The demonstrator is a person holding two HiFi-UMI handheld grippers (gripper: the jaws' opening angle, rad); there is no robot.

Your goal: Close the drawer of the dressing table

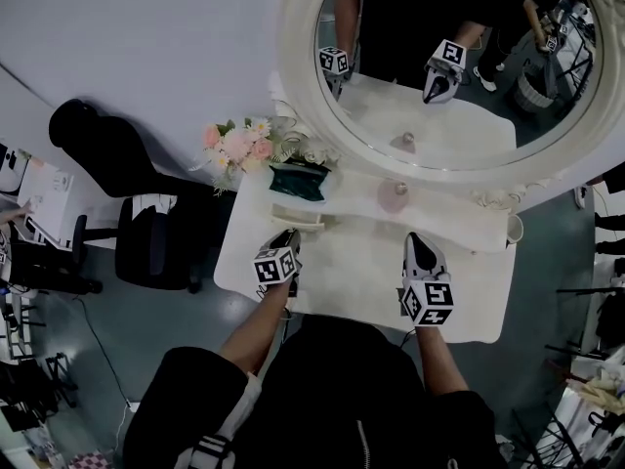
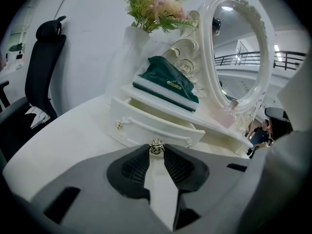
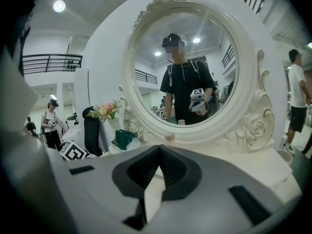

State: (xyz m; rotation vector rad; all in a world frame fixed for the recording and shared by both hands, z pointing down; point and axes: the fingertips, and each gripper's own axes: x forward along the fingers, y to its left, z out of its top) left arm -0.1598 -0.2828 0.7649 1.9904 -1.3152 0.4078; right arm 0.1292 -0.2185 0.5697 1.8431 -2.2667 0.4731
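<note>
The white dressing table (image 1: 469, 301) has a small drawer (image 2: 156, 128) standing pulled out on its left side, also seen from above as the drawer (image 1: 296, 218). My left gripper (image 1: 283, 247) hovers just in front of the drawer. Its jaw tips are shut on a small gold ring (image 2: 156, 148), which sits a short way from the drawer's front and long handle. My right gripper (image 1: 422, 252) is held over the middle right of the tabletop and points at the round mirror (image 3: 183, 62). Its jaws meet at the tips with nothing between them.
A green pouch (image 2: 168, 82) lies on the shelf above the drawer, with a flower vase (image 1: 239, 145) behind it. A pink bottle (image 1: 394, 195) stands under the mirror and a cup (image 1: 514, 229) at the right edge. A black chair (image 1: 127, 213) stands left of the table.
</note>
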